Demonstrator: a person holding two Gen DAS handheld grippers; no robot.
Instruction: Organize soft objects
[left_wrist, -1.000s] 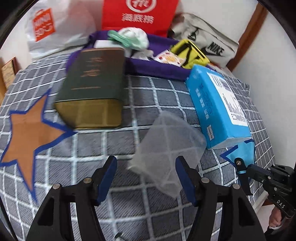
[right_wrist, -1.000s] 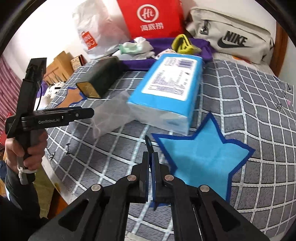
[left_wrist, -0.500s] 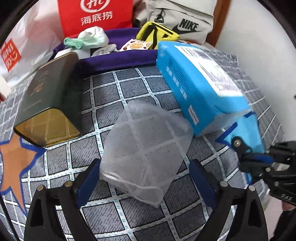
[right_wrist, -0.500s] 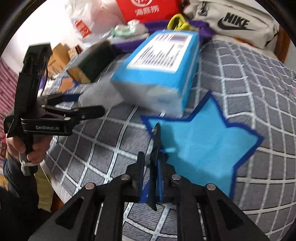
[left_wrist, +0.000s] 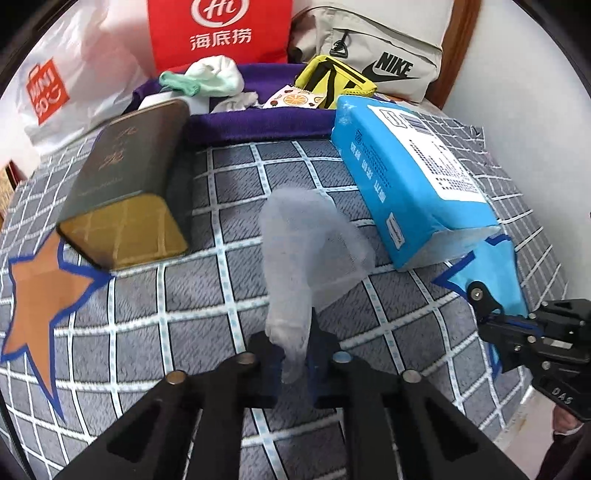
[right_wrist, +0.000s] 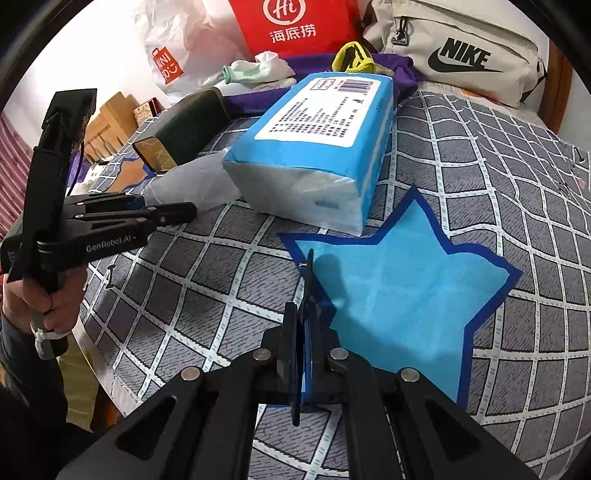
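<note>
Mesh bag pinched, lift pending.
Left gripper (left_wrist: 295, 360), jaws just closed, held the mesh bag (left_wrist: 306, 251) at frame centre; right gripper (right_wrist: 303, 354) sat shut, empty. Next: carry it gently to the purple bin (left_wrist: 258, 123).

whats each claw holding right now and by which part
The left claw is shut on the near edge of the translucent mesh bag. The right claw is shut with nothing visibly held.

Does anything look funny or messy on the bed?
Yes. The blue tissue pack lies crooked, its corner over the blue star. The dark tin lies tipped on its side. The left gripper is shut on a floppy, crumpled mesh bag.
</note>
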